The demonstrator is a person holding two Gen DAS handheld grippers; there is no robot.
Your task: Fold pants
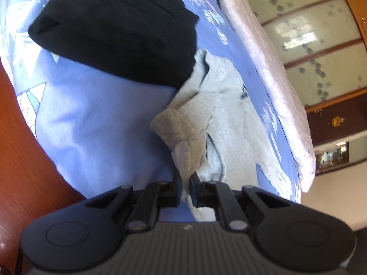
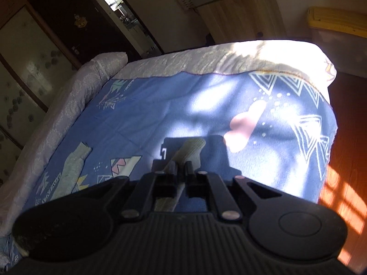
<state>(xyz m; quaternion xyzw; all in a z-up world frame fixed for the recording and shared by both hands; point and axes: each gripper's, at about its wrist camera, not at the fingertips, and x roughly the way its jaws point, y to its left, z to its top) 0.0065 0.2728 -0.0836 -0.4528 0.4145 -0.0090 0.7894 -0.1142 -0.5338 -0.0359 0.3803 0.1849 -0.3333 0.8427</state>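
Our left gripper [image 1: 185, 189], fingers nearly together, pinches the ribbed cuff of the grey fleece sweatpants [image 1: 220, 119]. These lie crumpled on the blue patterned fleece blanket [image 1: 103, 119], touching a folded black garment [image 1: 119, 32] further up the blanket. Our right gripper [image 2: 180, 168], w/ fingers pressed close, clamps a ribbed grey strip of the pants [image 2: 191, 147] over the blanket, near its edge beside the reddish wood floor [image 2: 346, 160].
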